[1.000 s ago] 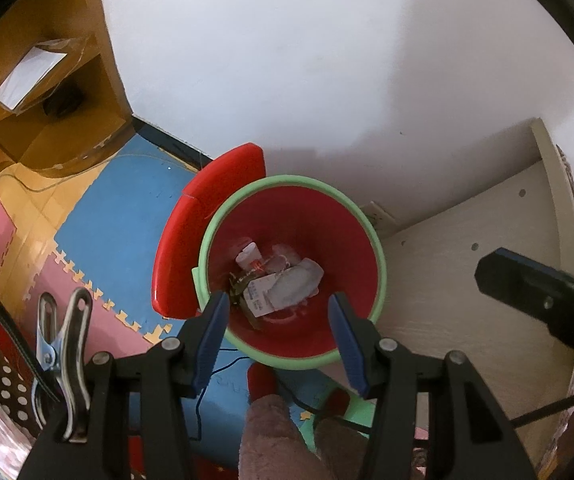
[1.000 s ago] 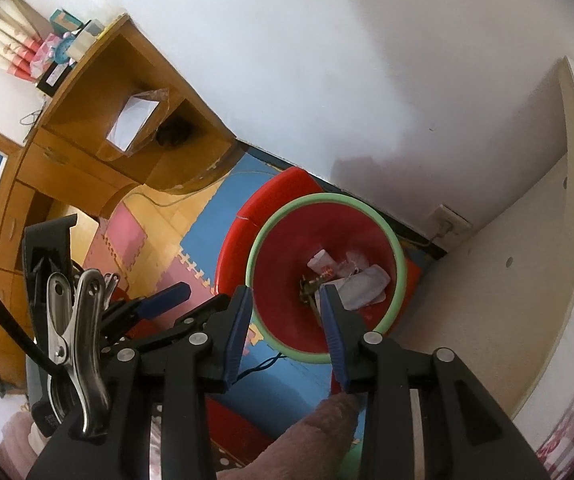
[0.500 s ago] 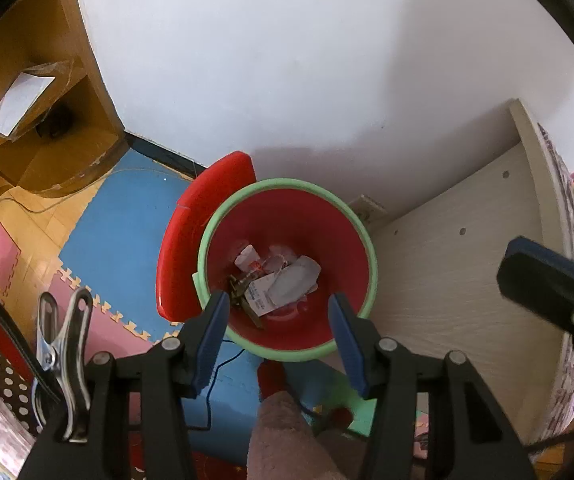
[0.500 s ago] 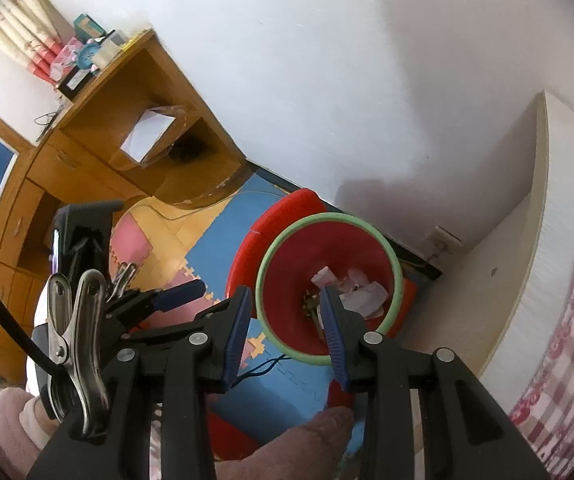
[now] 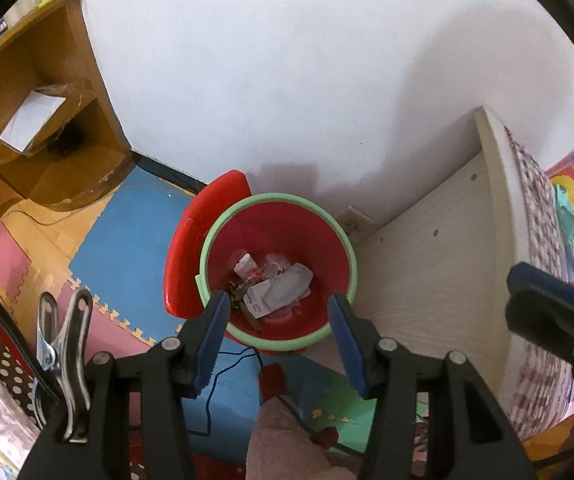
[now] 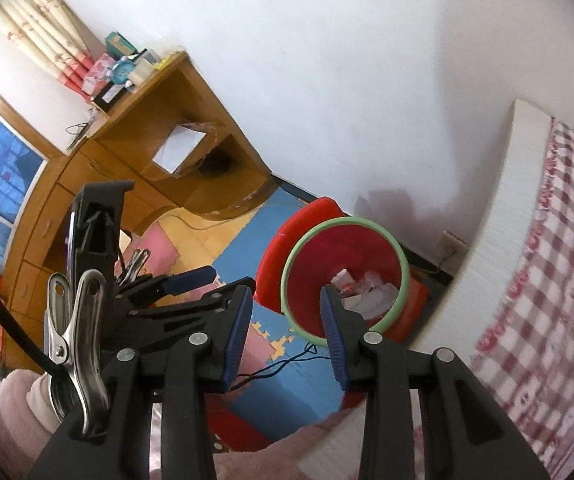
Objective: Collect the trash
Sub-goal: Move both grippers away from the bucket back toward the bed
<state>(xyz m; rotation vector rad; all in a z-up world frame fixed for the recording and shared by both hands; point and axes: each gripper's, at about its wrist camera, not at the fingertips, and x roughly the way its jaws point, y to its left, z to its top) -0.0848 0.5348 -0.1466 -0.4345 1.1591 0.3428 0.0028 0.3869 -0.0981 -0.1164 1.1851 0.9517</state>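
A red trash bin with a green rim (image 5: 329,220) (image 6: 401,258) stands on the floor by the white wall, its red lid (image 5: 203,236) (image 6: 287,236) tipped back on the left. White paper scraps and wrappers (image 5: 283,286) (image 6: 361,294) lie at its bottom. My left gripper (image 5: 277,320) hangs high above the bin, open, nothing between its blue pads. My right gripper (image 6: 285,316) is open too and holds nothing; it shows at the right edge of the left wrist view (image 5: 547,304). The left gripper (image 6: 175,282) appears in the right wrist view, left of the bin.
A wooden desk (image 5: 47,152) (image 6: 159,152) with a white box on its shelf stands at the left. A bed with a pale footboard (image 5: 439,280) and checked cover (image 6: 547,260) is on the right. Coloured foam mats (image 5: 127,240) cover the floor; a black cable (image 5: 227,368) lies before the bin.
Both grippers have risen away from the bin, which now looks smaller and farther. More of the desk, window and bed has come into view. Jaw openings are the same.
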